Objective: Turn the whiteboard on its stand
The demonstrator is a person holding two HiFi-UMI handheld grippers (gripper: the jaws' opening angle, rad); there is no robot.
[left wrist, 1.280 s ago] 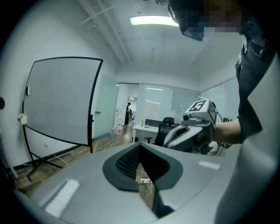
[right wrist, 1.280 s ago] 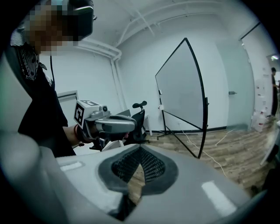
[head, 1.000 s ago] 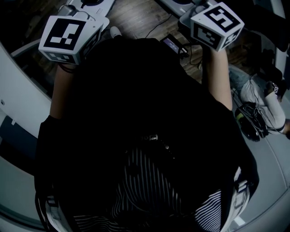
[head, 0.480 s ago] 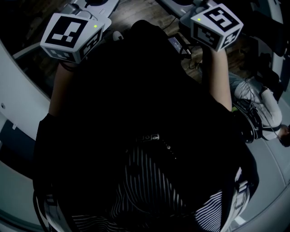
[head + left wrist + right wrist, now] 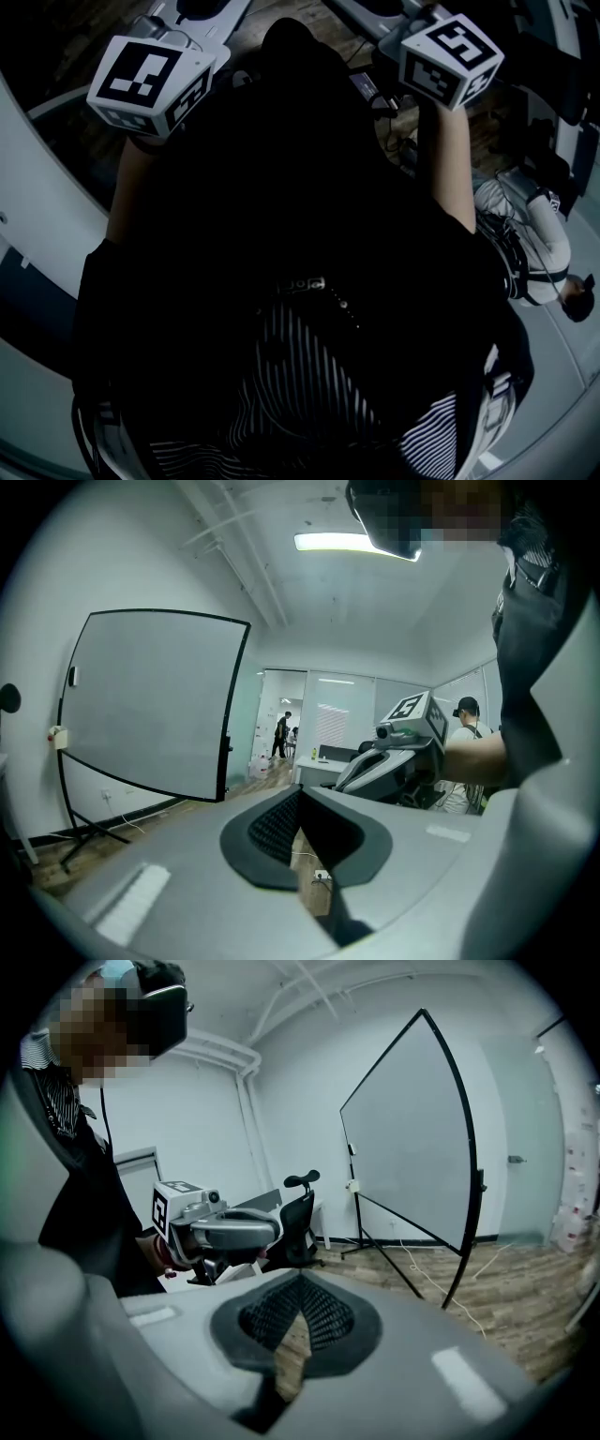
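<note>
Holding both tools out ahead of my chest, I start with the left gripper [image 5: 300, 797]. Its jaws are pressed together at the tips with nothing pinched, and only wooden floor [image 5: 317, 888] shows through the gap behind the pads. Beyond it, far to the left, the whiteboard [image 5: 150, 705] stands on its black tripod stand [image 5: 94, 829] against the white wall. It is well apart from my jaws and untouched. Further right, an open doorway shows a person [image 5: 282, 733] standing in the next room. Right of that comes the marker cube [image 5: 411, 708] riding on my right gripper [image 5: 298, 1283]. Those jaws also sit closed pad to pad, gripping nothing. From that side the whiteboard lies off to the right and is seen at a slant. The legs of its stand are spread on the floor, and a pale cable [image 5: 437, 1284] trails beneath. A black office chair [image 5: 298, 1211] sits to the left of the stand, by the wall.
</note>
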